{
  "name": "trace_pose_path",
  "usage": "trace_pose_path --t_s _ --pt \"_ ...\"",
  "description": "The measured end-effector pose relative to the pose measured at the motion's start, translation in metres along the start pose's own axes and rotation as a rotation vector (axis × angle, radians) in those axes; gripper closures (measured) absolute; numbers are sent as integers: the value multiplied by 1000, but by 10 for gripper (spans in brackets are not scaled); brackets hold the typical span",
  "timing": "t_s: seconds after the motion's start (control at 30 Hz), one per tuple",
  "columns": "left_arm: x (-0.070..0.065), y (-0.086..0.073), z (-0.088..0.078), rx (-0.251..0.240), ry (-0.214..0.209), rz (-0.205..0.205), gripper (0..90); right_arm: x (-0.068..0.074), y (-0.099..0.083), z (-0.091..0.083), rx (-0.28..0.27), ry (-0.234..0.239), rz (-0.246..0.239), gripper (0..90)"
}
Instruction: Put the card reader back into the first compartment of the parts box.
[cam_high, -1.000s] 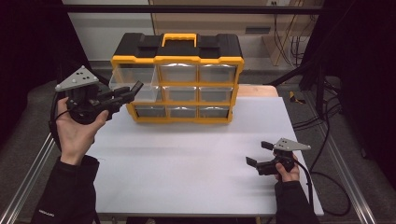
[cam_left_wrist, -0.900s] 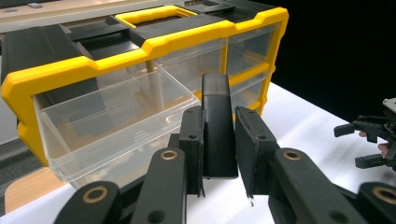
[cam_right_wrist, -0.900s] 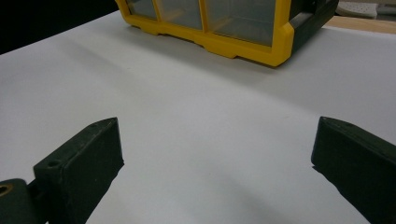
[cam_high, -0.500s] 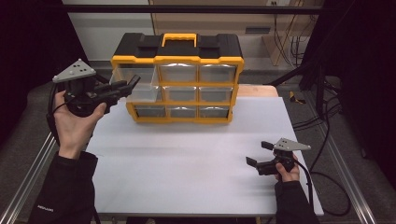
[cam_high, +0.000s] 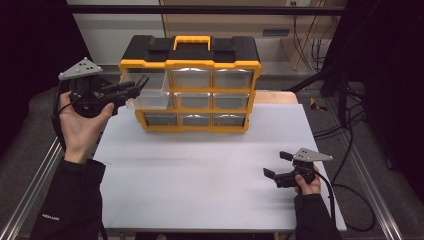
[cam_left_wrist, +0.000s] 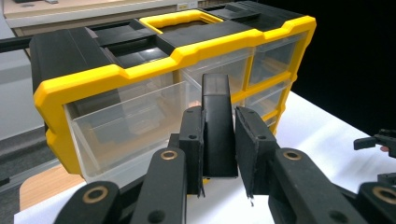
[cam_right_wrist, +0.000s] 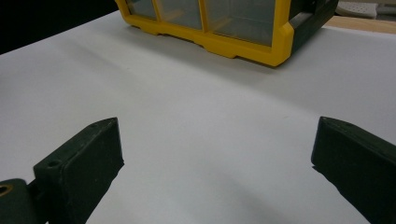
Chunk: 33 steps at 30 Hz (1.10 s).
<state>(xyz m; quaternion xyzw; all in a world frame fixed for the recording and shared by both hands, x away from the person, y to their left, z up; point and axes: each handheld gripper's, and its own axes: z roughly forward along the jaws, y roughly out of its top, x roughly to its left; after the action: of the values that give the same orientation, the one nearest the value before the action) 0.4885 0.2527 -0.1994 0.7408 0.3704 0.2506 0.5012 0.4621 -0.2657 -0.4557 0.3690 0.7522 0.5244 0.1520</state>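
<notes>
Drawer (cam_high: 150, 93) of clear plastic is sticking out of the top-left slot of a yellow and black organizer box (cam_high: 192, 85), which is sitting at the back of the white counter (cam_high: 200, 170). Left tongs (cam_high: 139, 86) are reaching in level from the left side, held up off the counter in the person's left hand (cam_high: 80, 125), and their tips are sitting right at the drawer's front left corner. In the left gripper view the left tongs (cam_left_wrist: 219, 140) are clamping on a black tab (cam_left_wrist: 217, 126) that is standing upright between the two pads; one pad is pressing flat on it, the other is sitting just beside it with a thin gap showing low down. Behind the tab the clear drawer (cam_left_wrist: 126, 126) is hanging partway out of the box's yellow frame (cam_left_wrist: 51, 116). Right tongs (cam_high: 276, 165) are resting low on the counter near its front right corner, well apart from the box, held by the right hand (cam_high: 306, 182). In the right gripper view the right tongs (cam_right_wrist: 217, 163) are standing wide apart with bare counter between the pads, and the bottom row of the organizer box (cam_right_wrist: 219, 23) is showing farther off.
</notes>
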Motion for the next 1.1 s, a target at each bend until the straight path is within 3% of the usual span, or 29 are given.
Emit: trace_pose_path --t_s 1.1 --pt "17 9 22 29 59 10 727 0 0 0 1 -1 0 23"
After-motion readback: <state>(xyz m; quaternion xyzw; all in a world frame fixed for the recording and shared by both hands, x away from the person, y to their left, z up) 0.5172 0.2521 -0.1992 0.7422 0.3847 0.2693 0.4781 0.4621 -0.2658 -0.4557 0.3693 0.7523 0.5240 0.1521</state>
